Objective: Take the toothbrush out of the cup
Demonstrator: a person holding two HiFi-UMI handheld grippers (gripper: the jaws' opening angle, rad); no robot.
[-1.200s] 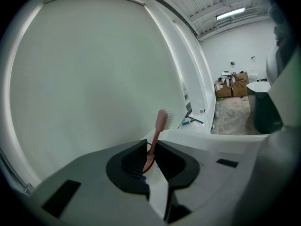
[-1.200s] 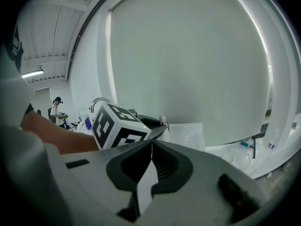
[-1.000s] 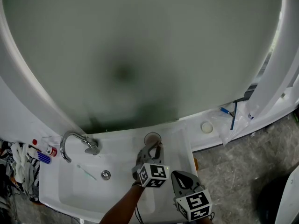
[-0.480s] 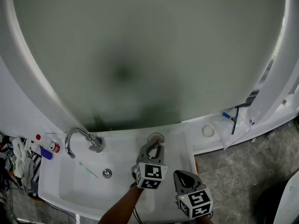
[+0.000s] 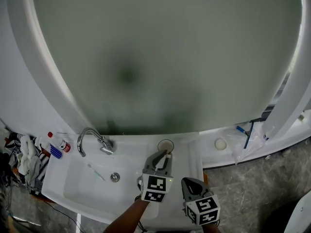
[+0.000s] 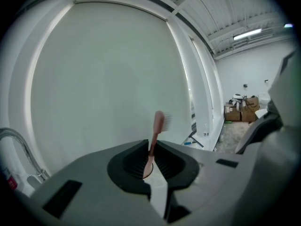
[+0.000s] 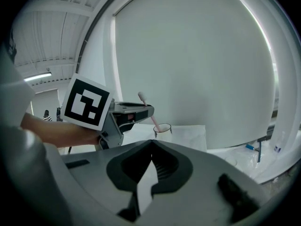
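1. Over the last second the left gripper (image 5: 163,155) has risen from the cup (image 5: 165,145), its jaws narrow and pinching the pink toothbrush (image 6: 158,120) mid-handle.
2. The brush's lower end seems to sit inside the cup's rim. It looks light, stiff and slick, so the handle is the best place to grip.
3. The right gripper (image 5: 190,182) waits closed and empty.

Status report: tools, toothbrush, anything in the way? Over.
Left tool shut on toothbrush handle, bristles up. Lower end in cup, not yet out. Right tool shut, empty. Nothing blocking above the cup.
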